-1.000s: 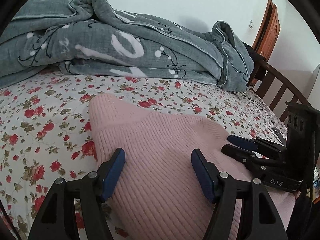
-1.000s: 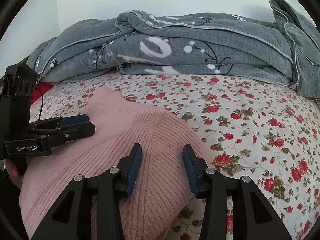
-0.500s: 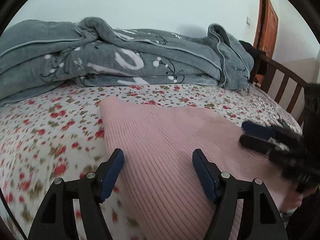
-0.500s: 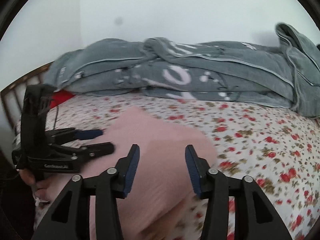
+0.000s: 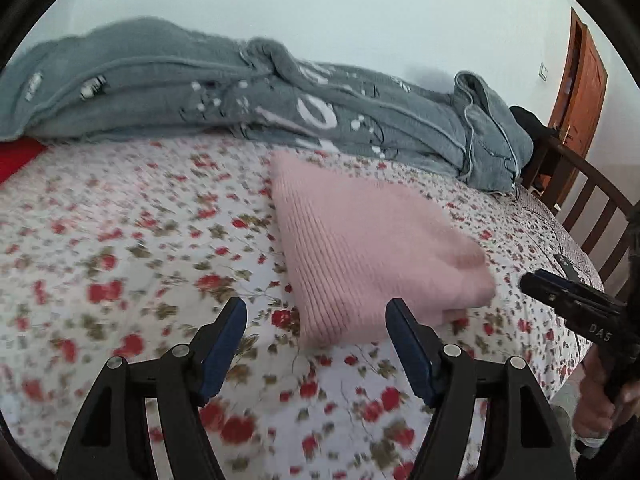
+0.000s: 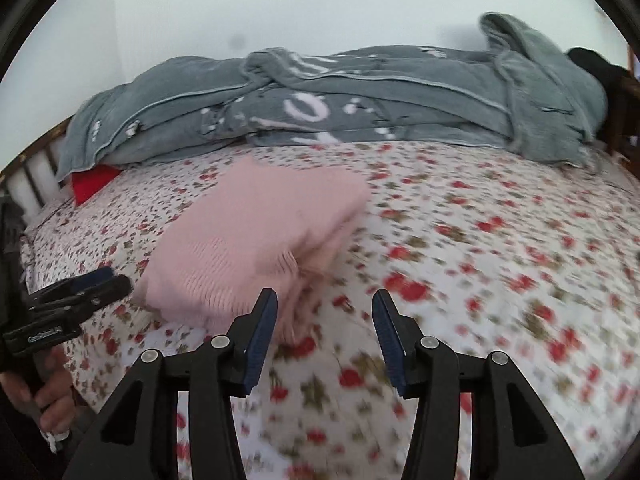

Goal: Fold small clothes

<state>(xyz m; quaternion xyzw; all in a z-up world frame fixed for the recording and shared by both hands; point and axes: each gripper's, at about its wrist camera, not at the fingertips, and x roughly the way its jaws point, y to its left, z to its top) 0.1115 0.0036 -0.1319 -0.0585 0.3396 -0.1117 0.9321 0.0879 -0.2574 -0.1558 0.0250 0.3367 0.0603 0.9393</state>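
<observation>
Folded pink ribbed knit sweater [image 5: 372, 248] on floral bedsheet [image 5: 132, 240]; left gripper [image 5: 316, 344], right gripper [image 6: 324, 332] wide apart, empty. Risk: loose stack springs open if nudged.

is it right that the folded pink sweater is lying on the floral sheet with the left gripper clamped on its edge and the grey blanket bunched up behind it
Not quite. The left gripper is open and holds nothing; the left wrist view shows its fingers spread above the floral sheet, short of the cloth. The rest stands: the folded pink sweater lies on the sheet, with the grey blanket bunched up behind it.
</observation>
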